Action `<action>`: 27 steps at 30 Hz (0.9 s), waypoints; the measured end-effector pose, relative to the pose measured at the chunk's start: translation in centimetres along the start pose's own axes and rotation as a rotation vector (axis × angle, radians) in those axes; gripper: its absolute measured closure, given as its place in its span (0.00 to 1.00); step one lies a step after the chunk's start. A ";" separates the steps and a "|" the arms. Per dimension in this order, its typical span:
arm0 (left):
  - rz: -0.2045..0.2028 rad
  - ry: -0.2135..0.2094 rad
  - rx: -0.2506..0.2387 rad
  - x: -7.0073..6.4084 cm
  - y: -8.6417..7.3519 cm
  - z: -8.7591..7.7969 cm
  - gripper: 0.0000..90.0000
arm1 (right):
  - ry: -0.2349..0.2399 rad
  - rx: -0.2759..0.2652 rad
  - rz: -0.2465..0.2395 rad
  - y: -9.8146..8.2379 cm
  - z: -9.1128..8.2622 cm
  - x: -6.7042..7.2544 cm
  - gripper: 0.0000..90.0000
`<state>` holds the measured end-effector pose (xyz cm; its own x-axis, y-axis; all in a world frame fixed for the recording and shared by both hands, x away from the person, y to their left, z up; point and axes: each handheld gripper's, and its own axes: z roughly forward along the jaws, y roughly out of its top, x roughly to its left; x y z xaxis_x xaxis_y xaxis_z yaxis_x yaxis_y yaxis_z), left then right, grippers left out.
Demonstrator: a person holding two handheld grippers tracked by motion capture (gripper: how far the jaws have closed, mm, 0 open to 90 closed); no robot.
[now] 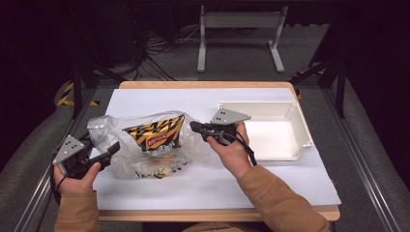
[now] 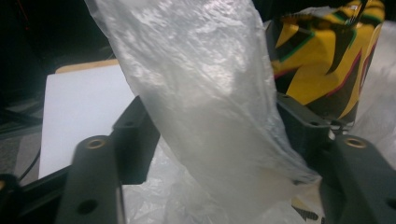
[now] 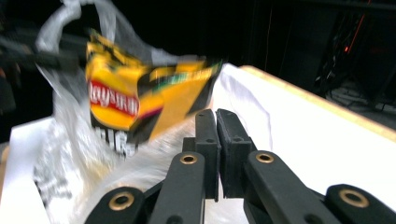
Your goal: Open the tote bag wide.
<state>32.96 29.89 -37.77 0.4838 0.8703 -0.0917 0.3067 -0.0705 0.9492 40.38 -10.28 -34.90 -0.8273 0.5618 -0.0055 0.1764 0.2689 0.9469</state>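
The white table sheet (image 1: 193,188) glows under light from overhead while the room around me sinks into black. My forearms throw only soft, faint shadows. In the left gripper view the clear plastic bag (image 2: 205,93) sits too close, milky and unfocused. In the right gripper view the yellow chip bag (image 3: 135,102) smears with motion blur, with my jaws sharper.

A yellow snack bag (image 1: 157,133) striped in black is showing through clear plastic (image 1: 126,159), beside a white tray (image 1: 295,108).
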 end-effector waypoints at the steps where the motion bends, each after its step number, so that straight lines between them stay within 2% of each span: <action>1: -0.003 0.003 -0.012 0.0 0.1 -0.2 0.32 | -0.001 0.022 0.002 -0.6 0.4 0.2 0.97; 3: -0.005 0.014 -0.044 0.1 0.5 -0.8 0.30 | 0.001 0.035 0.004 -1.0 0.7 0.3 0.97; 10: 0.007 0.034 -0.081 0.4 1.1 -1.8 0.21 | 0.009 0.098 0.002 -3.0 2.1 0.8 0.95; 17: 0.015 0.018 -0.092 0.3 1.4 -2.1 0.18 | -0.003 0.177 0.005 -5.1 3.4 1.2 0.92; 22: 0.028 -0.006 -0.080 -0.1 1.5 -1.5 0.15 | -0.011 0.219 0.012 -6.1 3.8 1.3 0.90; 27: 0.047 -0.040 -0.094 -0.6 2.1 -1.7 0.07 | -0.008 0.238 0.024 -7.0 4.0 1.3 0.89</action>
<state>31.93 30.06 -35.18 0.5288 0.8469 -0.0561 0.2053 -0.0635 0.9766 40.22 -8.30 -42.81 -0.8172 0.5762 0.0123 0.3172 0.4319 0.8443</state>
